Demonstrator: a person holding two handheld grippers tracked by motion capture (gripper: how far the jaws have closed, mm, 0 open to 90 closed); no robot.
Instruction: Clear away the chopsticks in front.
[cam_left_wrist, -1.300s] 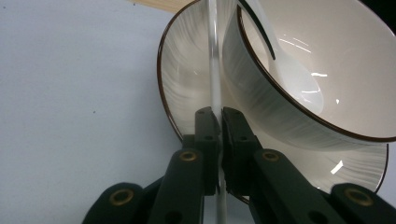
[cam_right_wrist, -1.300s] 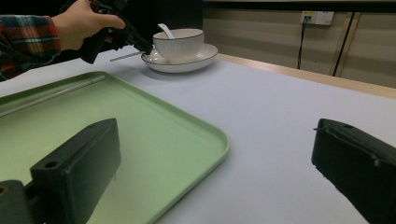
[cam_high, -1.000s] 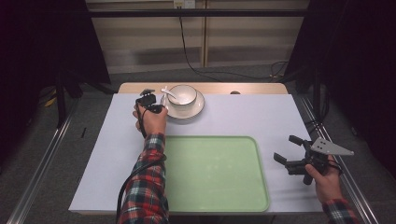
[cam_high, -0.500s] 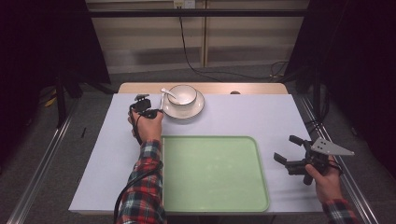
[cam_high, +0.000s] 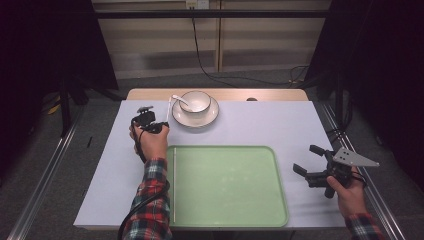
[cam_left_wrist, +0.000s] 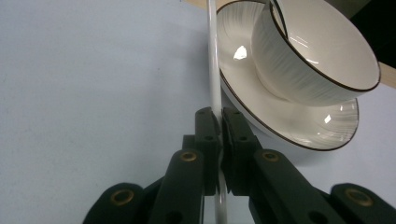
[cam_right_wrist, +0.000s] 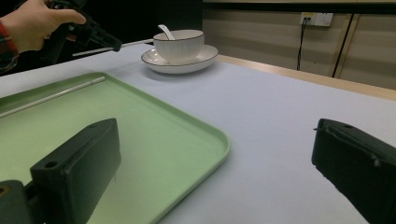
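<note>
**One chopstick in the tray, the second in our grip**

We judge the work to be moving a pair of white chopsticks onto the green tray (cam_high: 227, 186). One chopstick (cam_high: 174, 184) already lies in the tray, along its 9 o'clock edge and running from the far rim to the near one. The second chopstick (cam_left_wrist: 215, 74) is pinched between the jaws of our left gripper (cam_high: 146, 120); in the left gripper view the jaws are closed narrowly on the thin rod, which passes up between them and beyond their tips. It is not yet in the tray, so carrying it over and laying it beside the first is what we take to be left.

From above, the left gripper sits on the table at about 10 o'clock from the tray's middle, just beside the saucer (cam_high: 195, 114), which stands at 12 o'clock from the tray with the bowl (cam_high: 195, 101) on it. A spoon (cam_high: 179, 100) rests in the bowl. The held chopstick's far end reaches past the saucer's rim. Our left forearm runs up along the tray's 9 o'clock side, the wrist roughly straight and the hand wrapped round the gripper's body.

Our right gripper (cam_high: 314, 162) rests at 3 o'clock from the tray, well apart from the crockery, its jaws spread wide and holding nothing, pointing across the tray.
</note>
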